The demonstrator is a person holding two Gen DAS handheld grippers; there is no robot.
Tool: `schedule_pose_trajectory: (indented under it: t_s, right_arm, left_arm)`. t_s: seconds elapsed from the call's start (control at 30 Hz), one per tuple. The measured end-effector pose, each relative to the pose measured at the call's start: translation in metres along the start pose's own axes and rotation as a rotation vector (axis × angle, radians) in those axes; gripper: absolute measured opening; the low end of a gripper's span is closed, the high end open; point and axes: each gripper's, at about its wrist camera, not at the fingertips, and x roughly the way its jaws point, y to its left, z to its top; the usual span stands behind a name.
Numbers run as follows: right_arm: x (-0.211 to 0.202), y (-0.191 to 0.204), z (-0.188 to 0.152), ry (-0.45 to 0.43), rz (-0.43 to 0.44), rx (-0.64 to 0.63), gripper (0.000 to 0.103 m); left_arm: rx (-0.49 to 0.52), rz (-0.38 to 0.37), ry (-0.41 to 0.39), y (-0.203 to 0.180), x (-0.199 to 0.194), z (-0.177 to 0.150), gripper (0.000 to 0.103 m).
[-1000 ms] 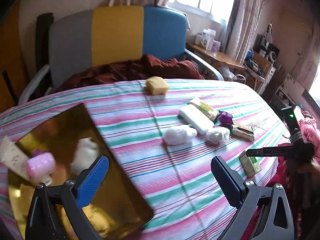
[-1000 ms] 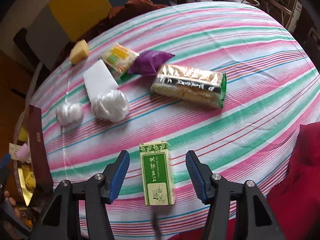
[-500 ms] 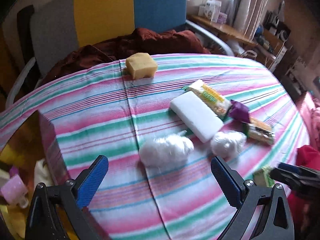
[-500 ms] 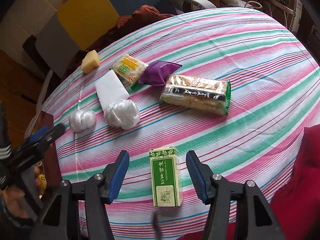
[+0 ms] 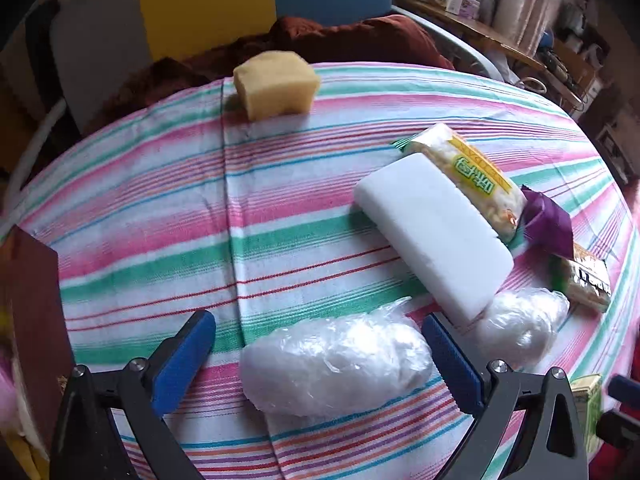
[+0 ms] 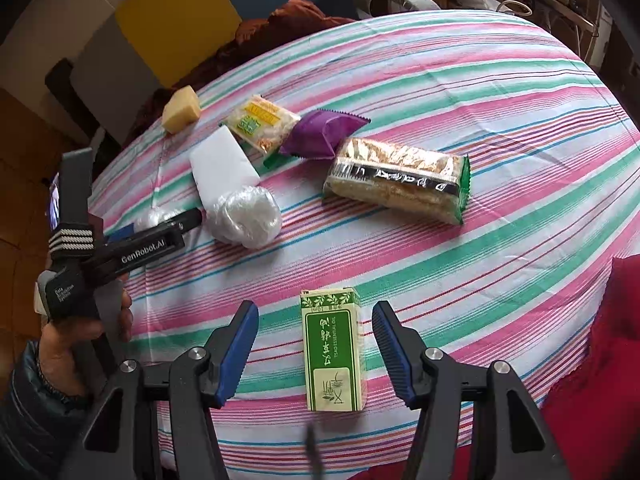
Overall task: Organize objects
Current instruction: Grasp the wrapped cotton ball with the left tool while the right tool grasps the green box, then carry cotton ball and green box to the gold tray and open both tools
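Observation:
My left gripper (image 5: 320, 356) is open, its jaws on either side of a white plastic-wrapped bundle (image 5: 340, 360) on the striped tablecloth (image 5: 160, 208). A second wrapped bundle (image 5: 524, 324), a white block (image 5: 432, 228), a yellow-green snack pack (image 5: 468, 168), a purple packet (image 5: 546, 226) and a yellow sponge (image 5: 276, 82) lie beyond. My right gripper (image 6: 316, 348) is open around a green box (image 6: 334, 348) lying flat. The right wrist view also shows the left gripper (image 6: 160, 226) at the first bundle (image 6: 154, 216), and a long biscuit pack (image 6: 396, 186).
A dark tray edge (image 5: 36, 312) stands at the left of the table. A chair with grey, yellow and blue panels (image 5: 200, 4) holds a maroon cloth (image 5: 340, 40) behind the table. Red fabric (image 6: 600, 380) lies at the table's near right edge.
My left gripper has moved away from the tray and forward over the table to the white wrapped bundle. My right gripper has stayed around the green box, shifting only slightly.

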Motion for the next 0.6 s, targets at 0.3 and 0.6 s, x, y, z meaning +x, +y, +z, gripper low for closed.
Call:
schedule_pose_trajectory:
  t_s: [0.3,0.6]
  right_arm:
    - [0.007,0.003,-0.001,0.040,-0.036,-0.010,0.060]
    - [0.020,0.012,-0.003,0.117,-0.064,-0.061,0.034]
  left_arm:
    - [-0.049,-0.002,-0.031,0.011,-0.012,-0.004,0.079]
    - [-0.090,-0.074,-0.054,0.027,-0.031,-0.021,0.058]
